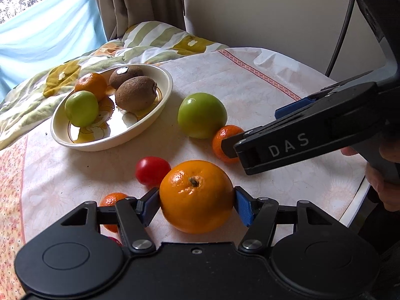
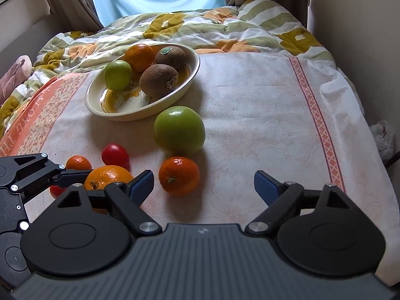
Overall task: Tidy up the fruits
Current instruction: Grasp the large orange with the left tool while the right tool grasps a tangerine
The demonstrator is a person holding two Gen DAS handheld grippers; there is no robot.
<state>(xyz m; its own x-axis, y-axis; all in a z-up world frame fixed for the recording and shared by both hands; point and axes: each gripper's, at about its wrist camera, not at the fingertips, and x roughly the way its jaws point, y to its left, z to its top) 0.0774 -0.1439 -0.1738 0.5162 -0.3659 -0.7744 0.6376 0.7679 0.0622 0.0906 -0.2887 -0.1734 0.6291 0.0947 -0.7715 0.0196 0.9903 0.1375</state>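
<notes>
Two grippers over cloth-covered table (image 2: 250, 115), bowl (image 1: 165, 95) at far left.

Left gripper (image 1: 197, 203): blue pads touching both sides of big orange (image 1: 196, 196), pinching it at near centre of table. Orange looks seated on the cloth, not clearly lifted. Right gripper (image 2: 203, 183): jaws spread wide, empty, hovering just near-right of small mandarin (image 2: 179, 175).

Risks, biggest first:
- Orange wide for the jaws, pads only at its equator, skin glossy. Likely to squirt out on lift if grip sits low or off-centre; would roll into red tomato (image 1: 152, 170) just beside it, or off near edge.
- Bowl already crowded: two kiwis (image 1: 136, 96), green apple (image 1: 81, 108), mandarin (image 1: 91, 85). Dropping in hard could knock one out over the low rim.
- Large green apple (image 2: 179, 131) just beyond mandarin on right; closing right gripper off-axis could nudge it rolling.
- Grippers near each other; crossing paths to bowl risks a clash.

Orange itself: round, bright, stem scar up, unblemished. Second small mandarin (image 1: 112, 198) and something red mostly hidden behind left finger linkage.
</notes>
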